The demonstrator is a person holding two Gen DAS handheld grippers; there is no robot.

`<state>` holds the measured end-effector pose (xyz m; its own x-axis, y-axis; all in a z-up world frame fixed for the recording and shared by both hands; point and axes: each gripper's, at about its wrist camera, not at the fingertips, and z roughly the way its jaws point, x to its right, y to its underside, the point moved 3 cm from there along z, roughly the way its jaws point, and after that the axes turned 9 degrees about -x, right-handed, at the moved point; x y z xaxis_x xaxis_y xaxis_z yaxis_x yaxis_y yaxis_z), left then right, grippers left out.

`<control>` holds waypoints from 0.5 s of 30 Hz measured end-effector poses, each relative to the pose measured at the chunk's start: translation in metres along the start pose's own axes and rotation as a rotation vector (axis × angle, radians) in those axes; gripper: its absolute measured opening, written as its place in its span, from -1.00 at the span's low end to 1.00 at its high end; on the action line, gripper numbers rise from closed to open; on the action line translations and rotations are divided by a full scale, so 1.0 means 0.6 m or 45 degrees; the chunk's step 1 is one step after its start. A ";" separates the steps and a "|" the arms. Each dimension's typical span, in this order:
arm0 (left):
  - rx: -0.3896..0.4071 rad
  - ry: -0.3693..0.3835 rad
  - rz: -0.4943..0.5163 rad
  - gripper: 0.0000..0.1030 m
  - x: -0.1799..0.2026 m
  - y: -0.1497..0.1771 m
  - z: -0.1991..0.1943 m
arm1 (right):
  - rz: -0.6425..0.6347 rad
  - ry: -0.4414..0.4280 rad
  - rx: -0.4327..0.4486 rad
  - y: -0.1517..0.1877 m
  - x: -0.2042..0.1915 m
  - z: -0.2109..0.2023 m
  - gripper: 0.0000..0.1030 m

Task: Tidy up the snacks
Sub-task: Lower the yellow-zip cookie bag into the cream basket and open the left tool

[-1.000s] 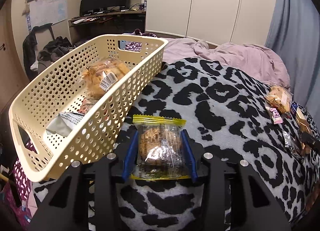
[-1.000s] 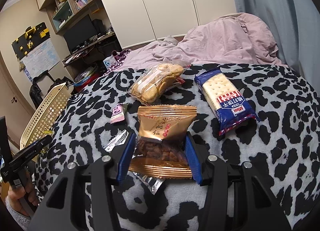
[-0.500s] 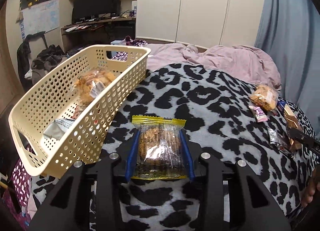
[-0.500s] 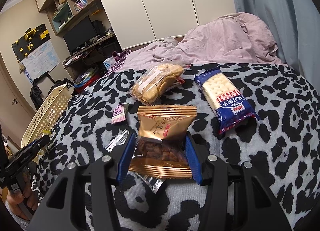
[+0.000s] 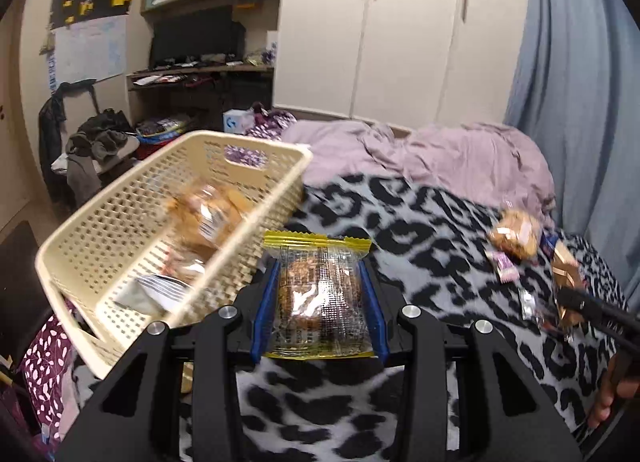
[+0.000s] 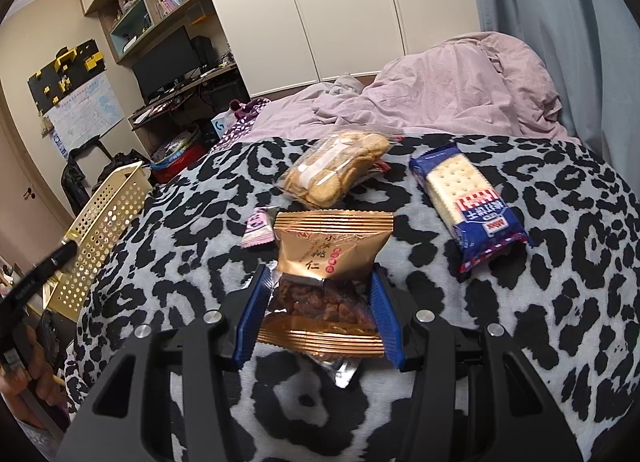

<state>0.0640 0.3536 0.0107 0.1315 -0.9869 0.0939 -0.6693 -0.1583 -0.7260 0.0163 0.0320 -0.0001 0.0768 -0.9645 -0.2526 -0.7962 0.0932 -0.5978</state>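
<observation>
My left claw [image 5: 320, 302] grips a clear cookie packet [image 5: 318, 294] beside the basket [image 5: 120, 230]; my right claw [image 6: 318, 310] grips a gold snack pouch [image 6: 328, 262] over the bed.

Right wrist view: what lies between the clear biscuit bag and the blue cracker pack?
Only bare leopard-print blanket separates the clear biscuit bag from the blue cracker pack; right wrist view shows it.
</observation>
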 end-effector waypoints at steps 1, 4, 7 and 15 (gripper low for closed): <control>0.019 -0.011 -0.029 -0.22 -0.017 -0.006 -0.008 | -0.007 0.001 -0.001 0.000 -0.005 0.001 -0.03; 0.057 -0.040 -0.085 -0.22 -0.054 -0.017 -0.025 | -0.022 0.002 -0.006 0.001 -0.016 0.003 -0.03; 0.102 -0.089 -0.141 -0.22 -0.098 -0.028 -0.044 | -0.035 0.003 -0.014 0.001 -0.026 0.007 -0.03; 0.139 -0.191 -0.260 -0.22 -0.184 -0.034 -0.063 | -0.043 0.008 -0.029 0.003 -0.034 0.014 -0.03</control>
<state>0.0357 0.4646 0.0410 0.3678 -0.9177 0.1500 -0.5359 -0.3410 -0.7724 0.0182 0.0540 -0.0026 0.1002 -0.9686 -0.2274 -0.8066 0.0547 -0.5885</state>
